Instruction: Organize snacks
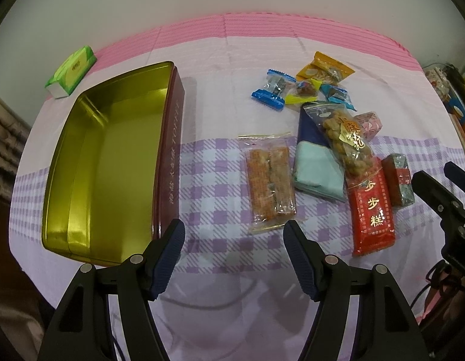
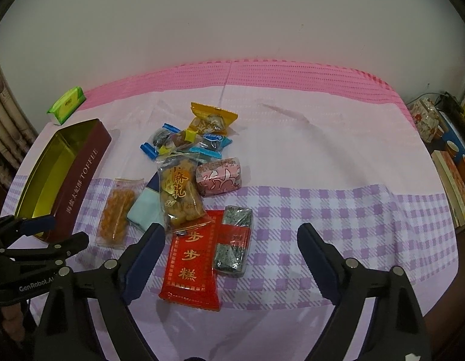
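An open maroon toffee tin with a gold inside stands empty at the left; it also shows in the right wrist view. A pile of wrapped snacks lies right of it: a clear pack of orange bars, a red packet, a twisted-dough bag, a teal packet, a silver-and-red bar, a pink packet and small candies. My left gripper is open above the cloth, just short of the orange bars. My right gripper is open over the red packet and the silver bar.
A green tissue pack lies at the back left of the tablecloth. A white wall stands behind the table. Books and a patterned teapot crowd the far right. My right gripper also shows at the right edge of the left wrist view.
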A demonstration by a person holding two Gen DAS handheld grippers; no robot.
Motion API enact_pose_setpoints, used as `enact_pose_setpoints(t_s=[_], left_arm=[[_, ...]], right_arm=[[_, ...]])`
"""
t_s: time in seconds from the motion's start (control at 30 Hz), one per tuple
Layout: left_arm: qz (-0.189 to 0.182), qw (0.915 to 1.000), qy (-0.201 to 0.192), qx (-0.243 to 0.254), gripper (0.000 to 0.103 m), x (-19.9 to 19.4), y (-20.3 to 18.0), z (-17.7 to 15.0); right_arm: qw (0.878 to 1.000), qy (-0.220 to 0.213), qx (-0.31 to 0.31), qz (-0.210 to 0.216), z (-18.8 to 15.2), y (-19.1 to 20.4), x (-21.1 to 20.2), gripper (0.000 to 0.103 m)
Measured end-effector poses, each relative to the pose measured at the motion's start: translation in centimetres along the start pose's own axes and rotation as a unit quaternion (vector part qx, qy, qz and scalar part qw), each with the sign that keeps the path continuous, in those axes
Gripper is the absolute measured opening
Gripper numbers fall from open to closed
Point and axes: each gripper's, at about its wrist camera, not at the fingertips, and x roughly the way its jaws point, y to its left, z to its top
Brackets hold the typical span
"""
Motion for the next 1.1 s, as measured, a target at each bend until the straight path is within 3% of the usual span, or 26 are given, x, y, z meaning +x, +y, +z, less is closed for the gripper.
enact_pose_setpoints(t_s=[0.27,1.0,1.1], left_arm=[[0.0,1.0,0.001,-0.004,0.069,0.2,0.1,-0.2],[0.0,1.0,0.004,-0.007,0.069,0.7,0.4,-0.6],[0.0,1.0,0.004,-0.007,0.069,0.7,0.4,-0.6]], right_arm=[[1.0,0.01,0.001,0.002,-0.3,0.0,0.6,0.078],[1.0,0.019,0.005,-0.002,-0.8,-0.2,1.4,0.075],[1.0,0.026,0.005,-0.003,-1.0,-0.3,1.9,0.07]])
